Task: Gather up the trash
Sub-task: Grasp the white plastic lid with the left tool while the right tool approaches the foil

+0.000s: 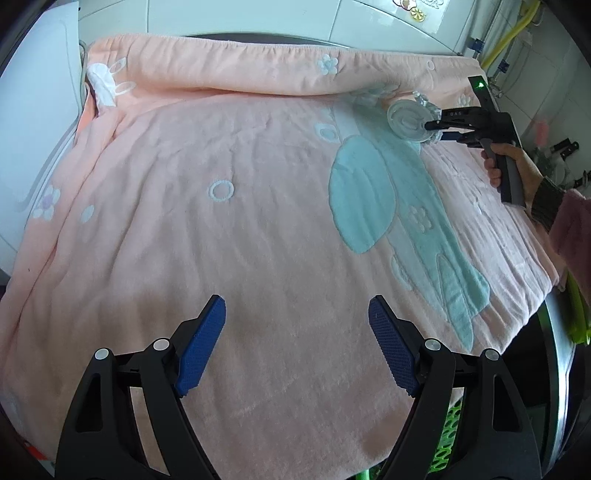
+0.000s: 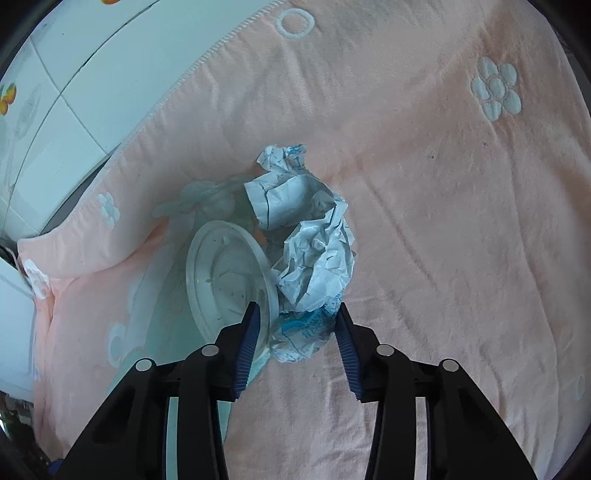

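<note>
A crumpled white paper wrapper with blue print [image 2: 314, 258] lies on a pink blanket [image 2: 443, 221], leaning against a clear round plastic lid [image 2: 225, 273]. My right gripper [image 2: 298, 308] has its blue pads against the paper's near end, with the lid's rim also caught between them; it is shut on the paper. In the left wrist view the same right gripper [image 1: 430, 127] sits at the far right of the blanket [image 1: 221, 258], at the clear lid [image 1: 404, 118], held by a person's hand [image 1: 513, 162]. My left gripper [image 1: 297, 302] hovers open over bare blanket, holding nothing.
The blanket has a raised fold along its far edge [image 1: 258, 85]. White tiles [image 1: 240, 14] stand behind it and a white appliance [image 1: 37, 92] at the left. A green mesh basket [image 1: 448, 443] shows under the near right edge. A yellow hose [image 1: 513, 37] runs at top right.
</note>
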Demonstrator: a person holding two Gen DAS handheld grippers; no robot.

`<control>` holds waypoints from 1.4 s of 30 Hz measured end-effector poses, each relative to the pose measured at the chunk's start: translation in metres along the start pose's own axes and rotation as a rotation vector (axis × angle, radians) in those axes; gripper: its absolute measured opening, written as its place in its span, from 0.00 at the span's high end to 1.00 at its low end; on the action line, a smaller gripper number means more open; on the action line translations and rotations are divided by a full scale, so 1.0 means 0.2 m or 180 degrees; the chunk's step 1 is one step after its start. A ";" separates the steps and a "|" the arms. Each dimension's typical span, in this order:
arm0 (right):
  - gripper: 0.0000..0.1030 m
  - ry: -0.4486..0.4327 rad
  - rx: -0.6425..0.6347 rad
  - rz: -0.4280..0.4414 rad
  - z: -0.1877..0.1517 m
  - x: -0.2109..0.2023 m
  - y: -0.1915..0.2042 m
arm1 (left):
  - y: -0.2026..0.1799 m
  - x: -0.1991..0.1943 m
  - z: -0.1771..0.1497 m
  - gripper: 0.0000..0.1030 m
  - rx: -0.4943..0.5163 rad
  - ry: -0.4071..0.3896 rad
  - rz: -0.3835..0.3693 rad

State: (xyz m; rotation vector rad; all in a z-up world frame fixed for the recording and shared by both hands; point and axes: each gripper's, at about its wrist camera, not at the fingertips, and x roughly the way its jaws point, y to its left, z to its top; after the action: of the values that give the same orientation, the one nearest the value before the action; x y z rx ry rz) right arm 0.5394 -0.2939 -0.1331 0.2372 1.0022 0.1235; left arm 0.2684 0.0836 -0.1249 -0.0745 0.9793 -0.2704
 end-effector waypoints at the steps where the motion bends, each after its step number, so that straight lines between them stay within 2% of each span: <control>1: 0.65 0.0010 -0.0053 -0.0019 -0.01 0.00 0.01 | -0.01 0.01 0.04 0.24 0.0002 -0.0027 -0.0022; 4: 0.67 -0.0011 -0.0131 -0.0096 -0.03 0.00 0.05 | -0.03 0.02 0.16 0.23 0.0060 -0.0132 -0.0062; 9: 0.71 -0.0045 -0.0054 0.0007 -0.06 -0.05 0.02 | -0.11 0.04 0.34 0.21 0.0244 -0.0284 -0.0090; 13: 0.71 0.0000 -0.0096 0.0041 -0.16 -0.11 0.01 | -0.18 0.07 0.48 0.19 0.0359 -0.0387 -0.0151; 19: 0.71 0.0062 -0.0214 0.0114 -0.27 -0.16 0.03 | -0.36 0.24 0.70 0.16 0.0549 -0.0385 -0.0359; 21: 0.63 0.0048 -0.0191 0.0115 -0.27 -0.19 0.00 | -0.44 0.32 0.77 0.15 0.0655 -0.0363 -0.0401; 23: 0.48 0.0018 -0.0150 0.0138 -0.29 -0.23 -0.01 | -0.51 0.43 0.83 0.17 0.0720 -0.0309 -0.0509; 24: 0.47 0.0015 -0.0142 0.0147 -0.30 -0.23 -0.01 | -0.54 0.48 0.87 0.17 0.0745 -0.0255 -0.0622; 27: 0.47 0.0033 -0.0192 0.0086 -0.31 -0.24 0.00 | -0.61 0.66 0.96 0.20 0.0730 -0.0111 -0.0801; 29: 0.47 0.0029 -0.0201 0.0048 -0.31 -0.24 0.00 | -0.64 0.77 1.01 0.29 0.0682 -0.0021 -0.0868; 30: 0.47 0.0018 -0.0198 0.0055 -0.32 -0.26 -0.01 | -0.66 0.82 1.04 0.29 0.0688 0.0004 -0.0909; 36: 0.44 0.0000 -0.0206 0.0009 -0.38 -0.32 -0.03 | -0.75 1.03 1.10 0.40 0.0684 0.0153 -0.1031; 37: 0.44 0.0002 -0.0197 0.0026 -0.38 -0.32 -0.03 | -0.75 1.06 1.10 0.42 0.0657 0.0190 -0.1111; 39: 0.44 -0.0011 -0.0192 0.0024 -0.39 -0.34 -0.03 | -0.76 1.10 1.10 0.49 0.0619 0.0252 -0.1241; 41: 0.44 -0.0015 -0.0210 0.0016 -0.40 -0.35 -0.03 | -0.77 1.13 1.10 0.63 0.0591 0.0315 -0.1406; 42: 0.44 -0.0017 -0.0215 0.0001 -0.41 -0.35 -0.03 | -0.77 1.14 1.10 0.67 0.0572 0.0317 -0.1443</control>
State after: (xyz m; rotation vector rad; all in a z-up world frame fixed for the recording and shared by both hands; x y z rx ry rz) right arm 0.4335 -0.3029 -0.1190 0.1759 0.9908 0.1568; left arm 0.5403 -0.1364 -0.1580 -0.1195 1.0260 -0.7831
